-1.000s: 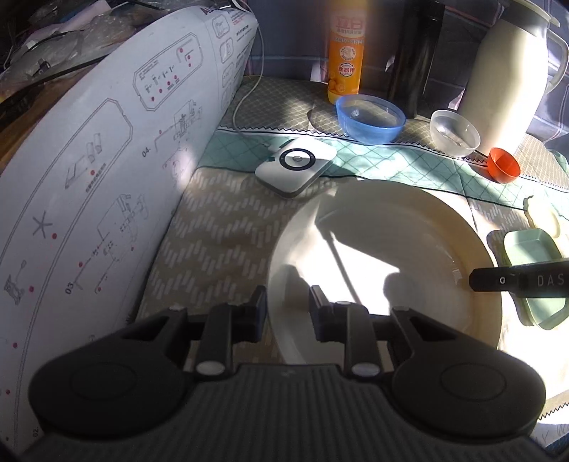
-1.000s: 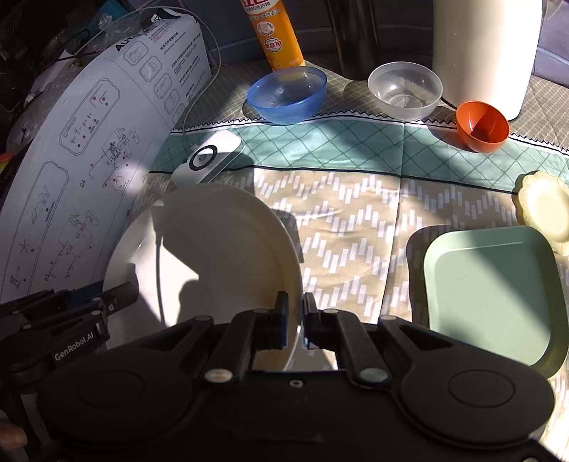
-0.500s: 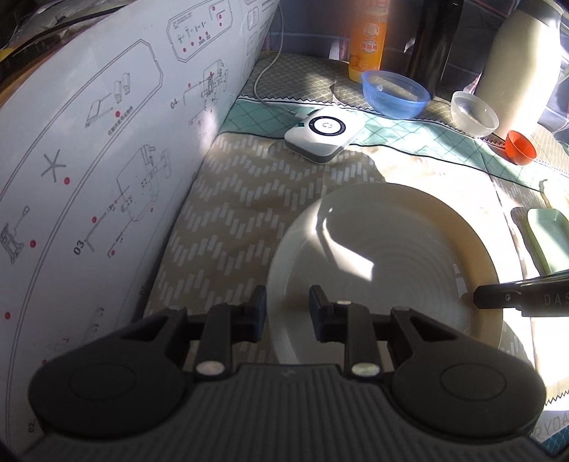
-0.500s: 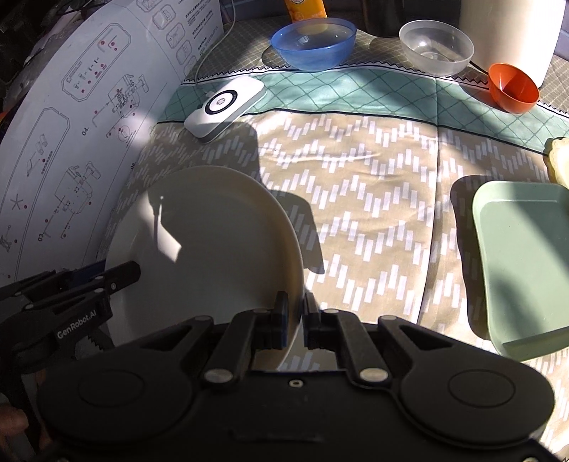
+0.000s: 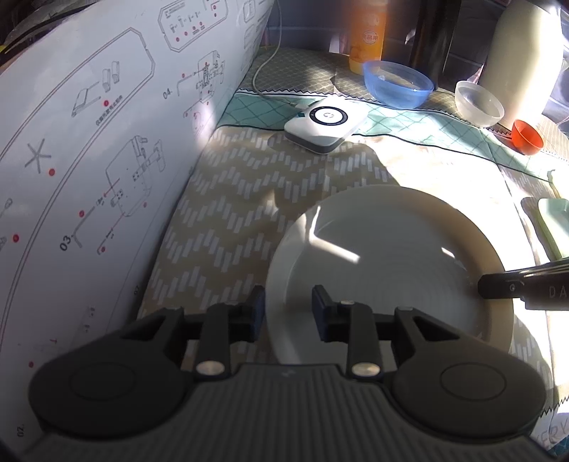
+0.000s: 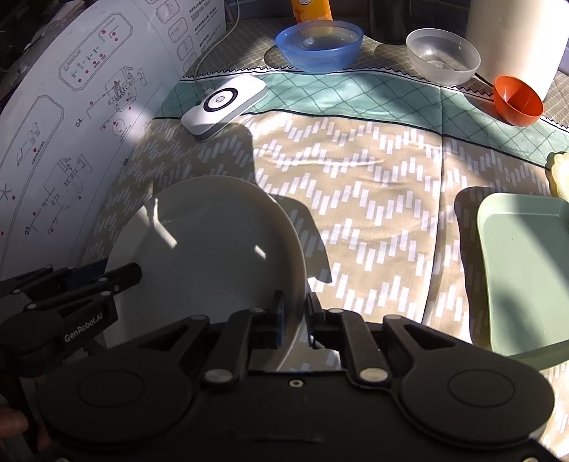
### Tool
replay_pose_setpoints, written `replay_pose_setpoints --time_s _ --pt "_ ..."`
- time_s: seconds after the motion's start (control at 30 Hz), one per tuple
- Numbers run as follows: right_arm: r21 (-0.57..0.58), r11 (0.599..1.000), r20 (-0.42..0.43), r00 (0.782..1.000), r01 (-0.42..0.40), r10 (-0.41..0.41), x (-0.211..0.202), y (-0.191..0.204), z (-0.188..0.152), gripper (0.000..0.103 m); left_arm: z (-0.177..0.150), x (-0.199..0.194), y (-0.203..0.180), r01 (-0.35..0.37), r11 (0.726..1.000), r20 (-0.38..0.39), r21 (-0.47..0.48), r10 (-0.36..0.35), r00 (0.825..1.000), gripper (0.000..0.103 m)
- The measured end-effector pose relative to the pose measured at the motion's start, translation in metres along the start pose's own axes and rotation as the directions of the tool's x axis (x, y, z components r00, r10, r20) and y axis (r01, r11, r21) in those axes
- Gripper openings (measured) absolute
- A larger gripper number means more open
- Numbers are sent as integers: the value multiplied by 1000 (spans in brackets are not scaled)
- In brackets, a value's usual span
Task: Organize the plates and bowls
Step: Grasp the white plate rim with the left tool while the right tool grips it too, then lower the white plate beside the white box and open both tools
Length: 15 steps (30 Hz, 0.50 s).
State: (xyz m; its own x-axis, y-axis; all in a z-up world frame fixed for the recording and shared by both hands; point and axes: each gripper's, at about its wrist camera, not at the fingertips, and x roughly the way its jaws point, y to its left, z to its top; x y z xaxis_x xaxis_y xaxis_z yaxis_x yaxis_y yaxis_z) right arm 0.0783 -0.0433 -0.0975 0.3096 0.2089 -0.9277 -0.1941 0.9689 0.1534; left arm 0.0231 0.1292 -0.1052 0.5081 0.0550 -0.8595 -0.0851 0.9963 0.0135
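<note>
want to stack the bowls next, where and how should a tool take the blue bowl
Grip the blue bowl by its thin rim on the near side, one finger inside and one outside the wall, coming from above. It sits upright and open-mouthed; the orange bottle crowds its far side, and the whole bowl looks too wide to span.

Open cloth (image 6: 373,220) mid-tabletop between white plate (image 6: 213,256) and green tray (image 6: 522,270); instruction sheet (image 5: 89,160) walls left; bowls (image 6: 320,44) and charger (image 6: 224,101) crowd the far side.
</note>
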Motion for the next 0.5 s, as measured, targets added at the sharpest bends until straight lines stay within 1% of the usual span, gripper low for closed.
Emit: replay_pose_setpoints --time_s 0.03,0.1,0.13,0.17,0.2,0.23,0.27,0.5 --pt "-1 1000 9 1000 6 -6 -2 0 -1 30 -1 -1 -2 -1 1000 1 10 1 1000 43" --pt "-2 1000 25 999 22 -22 -7 -2 -2 80 -2 -5 -5 -16 999 22 34 15 1000 82" --pt "-2 999 46 998 35 -35 -11 -4 -3 87 -3 -7 -7 -31 998 42 48 29 999 89" --pt "-5 999 61 997 42 -42 -14 -6 -4 93 -3 -11 -10 -50 997 67 67 46 997 98" --pt "-12 999 72 996 52 -51 -18 -7 -5 95 -3 -13 -11 -59 995 81 75 53 995 103" --pt "-16 998 74 996 61 -59 -21 -9 -6 97 -3 -16 -13 -66 994 97 84 57 994 103" --pt "-16 997 75 995 70 -68 -23 -11 -7 103 -1 -19 -14 -66 994 104 87 57 993 103" --pt "-9 995 108 990 95 -94 -43 -22 -19 103 5 -31 -20 -75 993 125 90 63 990 103"
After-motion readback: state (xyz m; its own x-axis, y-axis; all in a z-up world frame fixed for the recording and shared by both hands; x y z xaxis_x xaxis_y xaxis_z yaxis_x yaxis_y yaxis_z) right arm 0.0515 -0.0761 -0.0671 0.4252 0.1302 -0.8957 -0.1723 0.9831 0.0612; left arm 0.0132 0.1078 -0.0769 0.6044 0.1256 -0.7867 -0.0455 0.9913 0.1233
